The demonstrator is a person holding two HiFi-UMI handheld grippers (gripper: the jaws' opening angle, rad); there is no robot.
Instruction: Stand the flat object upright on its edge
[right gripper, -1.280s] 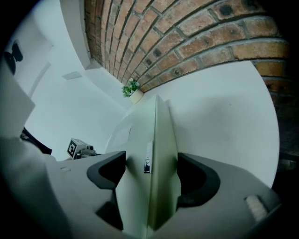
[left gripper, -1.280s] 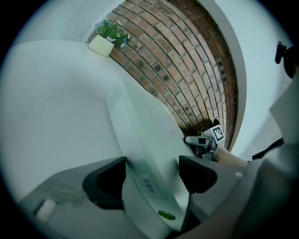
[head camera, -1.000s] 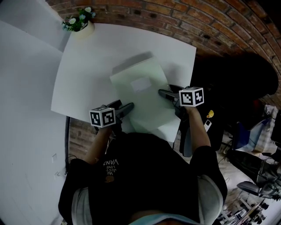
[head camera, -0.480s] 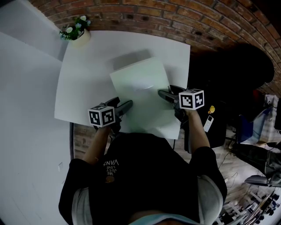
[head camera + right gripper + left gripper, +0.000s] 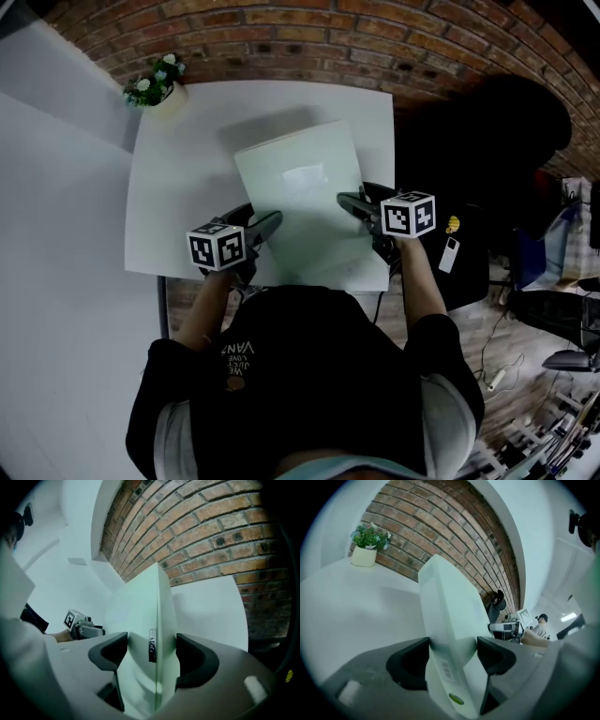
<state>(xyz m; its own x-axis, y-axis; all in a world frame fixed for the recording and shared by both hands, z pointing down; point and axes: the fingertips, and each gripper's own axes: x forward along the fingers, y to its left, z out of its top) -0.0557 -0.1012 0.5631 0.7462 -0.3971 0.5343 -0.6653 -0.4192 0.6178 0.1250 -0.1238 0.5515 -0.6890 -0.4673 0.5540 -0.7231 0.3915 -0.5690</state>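
A flat white box (image 5: pixel 298 192) is held over the white table (image 5: pixel 183 187), tilted up with its far edge raised. My left gripper (image 5: pixel 265 225) is shut on its left edge and my right gripper (image 5: pixel 350 201) on its right edge. In the left gripper view the box (image 5: pixel 450 616) runs between both dark pads (image 5: pixel 410 660), a barcode label on its narrow side. In the right gripper view the box (image 5: pixel 157 606) stands edge-on between the pads (image 5: pixel 194 656), which touch it on both sides. The box's underside is hidden.
A small potted plant (image 5: pixel 157 86) stands at the table's far left corner, next to the brick wall (image 5: pixel 328 37). The table's right edge (image 5: pixel 391 187) lies close to my right gripper, and dark furniture (image 5: pixel 506 150) and floor clutter lie beyond it.
Both grippers have kept their hold on the box's two side edges. The table and box have shifted in the head view, and the box looks tipped up a little more.
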